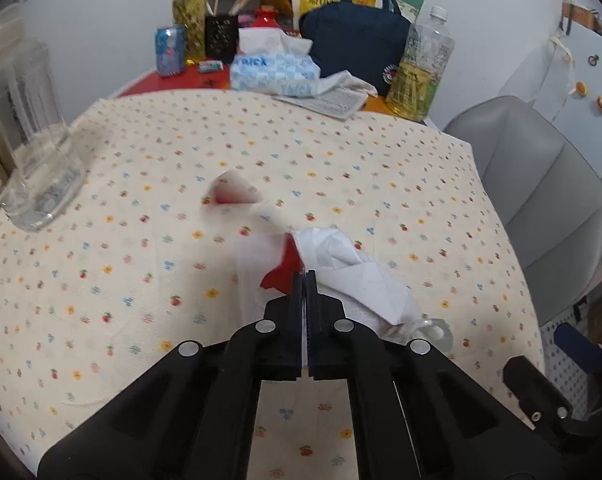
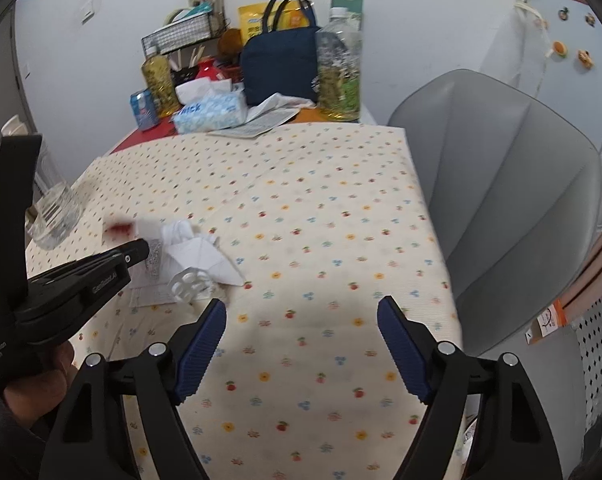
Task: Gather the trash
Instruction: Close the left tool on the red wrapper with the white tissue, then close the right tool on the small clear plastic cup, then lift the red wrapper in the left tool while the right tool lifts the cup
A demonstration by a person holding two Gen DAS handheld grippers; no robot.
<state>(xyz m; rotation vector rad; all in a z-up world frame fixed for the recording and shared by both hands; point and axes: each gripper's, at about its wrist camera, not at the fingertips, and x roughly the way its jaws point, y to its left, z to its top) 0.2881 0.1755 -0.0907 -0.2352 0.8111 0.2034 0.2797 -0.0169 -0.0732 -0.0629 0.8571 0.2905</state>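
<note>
Left wrist view: left claw [image 1: 305,276] pinched narrow on a red-and-white wrapper [image 1: 279,278] amid crumpled paper [image 1: 353,276] mid-counter [image 1: 141,280]. Loose pieces may drop. Right claw [image 2: 301,316] gapes wide, empty.

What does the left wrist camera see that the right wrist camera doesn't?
Only the left wrist view shows the left gripper head-on, jaws together on the crumpled white paper trash, with a red scrap beside its tips. Only the right wrist view shows the right gripper, jaws wide apart over bare floral tablecloth, plus the hand holding the left tool. Both show the clear drinking glass, blue tissue box, navy tote bag and grey chair.
</note>
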